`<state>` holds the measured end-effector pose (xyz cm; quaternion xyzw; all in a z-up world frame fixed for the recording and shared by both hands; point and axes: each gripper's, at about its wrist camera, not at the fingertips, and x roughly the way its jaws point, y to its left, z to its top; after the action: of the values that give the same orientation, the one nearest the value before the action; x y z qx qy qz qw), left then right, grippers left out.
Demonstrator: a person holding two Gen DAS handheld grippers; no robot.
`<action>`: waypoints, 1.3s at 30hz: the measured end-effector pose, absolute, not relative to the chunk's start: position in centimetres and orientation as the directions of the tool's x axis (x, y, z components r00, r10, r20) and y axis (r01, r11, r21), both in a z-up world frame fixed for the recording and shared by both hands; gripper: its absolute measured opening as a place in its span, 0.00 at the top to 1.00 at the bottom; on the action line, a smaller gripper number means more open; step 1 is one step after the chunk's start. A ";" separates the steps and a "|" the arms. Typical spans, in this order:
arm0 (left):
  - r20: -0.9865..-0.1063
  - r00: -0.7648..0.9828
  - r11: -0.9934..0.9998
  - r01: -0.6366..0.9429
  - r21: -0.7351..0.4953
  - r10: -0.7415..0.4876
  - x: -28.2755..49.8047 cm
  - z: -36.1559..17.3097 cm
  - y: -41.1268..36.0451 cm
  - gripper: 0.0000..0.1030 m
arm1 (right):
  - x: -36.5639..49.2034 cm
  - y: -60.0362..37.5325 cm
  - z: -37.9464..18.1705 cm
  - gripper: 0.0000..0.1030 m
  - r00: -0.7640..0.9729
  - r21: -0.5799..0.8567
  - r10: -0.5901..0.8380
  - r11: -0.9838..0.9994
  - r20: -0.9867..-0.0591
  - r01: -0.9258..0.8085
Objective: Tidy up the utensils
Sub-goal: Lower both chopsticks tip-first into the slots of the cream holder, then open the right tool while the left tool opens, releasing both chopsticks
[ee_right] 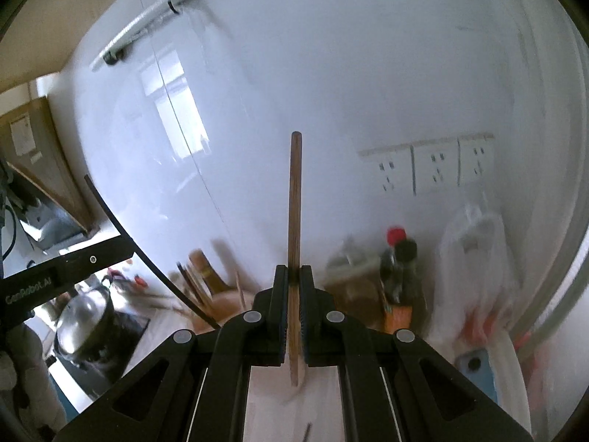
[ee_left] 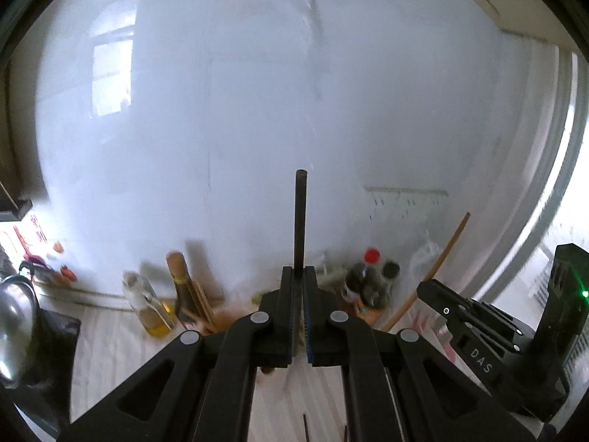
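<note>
A: A glossy white wall (ee_left: 257,110) is faced; a clear oil bottle (ee_left: 147,305) is seen below.

B: A round dark chopstick (ee_left: 300,217) is pinched upright by the left gripper (ee_left: 299,276).

A: A slim brown wooden chopstick (ee_right: 295,202) is clamped by the right gripper (ee_right: 293,276).

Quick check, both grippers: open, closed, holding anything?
Left gripper: closed on a dark chopstick, held upright.
Right gripper: closed on a brown wooden chopstick, held upright.

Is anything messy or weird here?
Nothing looks spilled or broken. Each gripper holds one chopstick upright: the left a dark chopstick, the right a brown chopstick. More sticks lean unevenly in the holder behind.
</note>
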<state>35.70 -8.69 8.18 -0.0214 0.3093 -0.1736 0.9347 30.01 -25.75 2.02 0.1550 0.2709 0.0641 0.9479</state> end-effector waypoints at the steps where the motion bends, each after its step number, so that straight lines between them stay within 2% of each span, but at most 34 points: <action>1: -0.563 0.758 0.942 0.304 -0.144 -0.330 36.1 8.7 -8.4 0.98 | 30.6 -25.5 2.8 0.95 0.849 0.329 0.210 0.943 -0.484 -0.046; 7: -0.550 0.789 0.960 0.255 -0.116 -0.275 38.0 10.2 -6.2 0.98 | 34.0 -23.4 5.7 0.95 0.861 0.341 0.255 0.935 -0.441 -0.102; 15: -0.609 0.760 0.973 0.197 -0.117 -0.227 40.6 7.7 -3.6 0.98 | 38.9 -18.6 5.7 0.95 0.836 0.341 0.324 0.923 -0.443 -0.177; 27: -0.710 0.675 0.980 0.140 -0.143 -0.200 43.4 2.6 -1.3 0.98 | 45.6 -13.6 -0.3 0.94 0.745 0.321 0.352 0.927 -0.567 -0.195; 31: -0.727 0.663 0.984 0.109 -0.143 -0.179 43.6 2.4 -0.9 0.93 | 47.0 -12.9 -2.0 0.93 0.688 0.327 0.369 0.924 -0.626 -0.197; 32: -0.727 0.663 0.984 0.104 -0.144 -0.176 43.6 2.5 -0.8 0.93 | 47.1 -12.9 -2.2 0.92 0.682 0.328 0.369 0.924 -0.631 -0.197; 33: -0.723 0.668 0.984 0.098 -0.146 -0.174 43.5 2.7 -0.7 0.93 | 47.1 -12.9 -2.2 0.86 0.674 0.333 0.376 0.922 -0.636 -0.200; 34: -0.714 0.680 0.986 0.093 -0.142 -0.167 43.4 3.1 -0.6 0.89 | 47.0 -13.2 -2.2 0.74 0.673 0.340 0.379 0.920 -0.635 -0.197; 35: -0.711 0.685 0.987 0.087 -0.133 -0.156 43.4 3.4 -0.6 0.84 | 46.8 -13.4 -1.9 0.69 0.677 0.343 0.379 0.919 -0.631 -0.194; 36: -0.707 0.692 0.989 0.080 -0.126 -0.146 43.3 3.7 -0.5 0.63 | 46.6 -13.6 -1.5 0.61 0.684 0.342 0.378 0.919 -0.624 -0.196; 37: -0.697 0.704 0.990 0.073 -0.119 -0.135 43.1 4.0 -0.4 0.32 | 46.3 -13.8 -1.1 0.59 0.690 0.342 0.377 0.919 -0.618 -0.196; 39: -0.670 0.736 0.995 0.049 -0.092 -0.098 42.4 4.6 -0.1 0.11 | 45.6 -14.5 -0.3 0.57 0.702 0.347 0.373 0.919 -0.606 -0.189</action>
<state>42.43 -0.10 4.62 -0.0340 0.3612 -0.0395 0.9310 45.63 -14.52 -0.26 0.1302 0.3538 0.1540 0.9133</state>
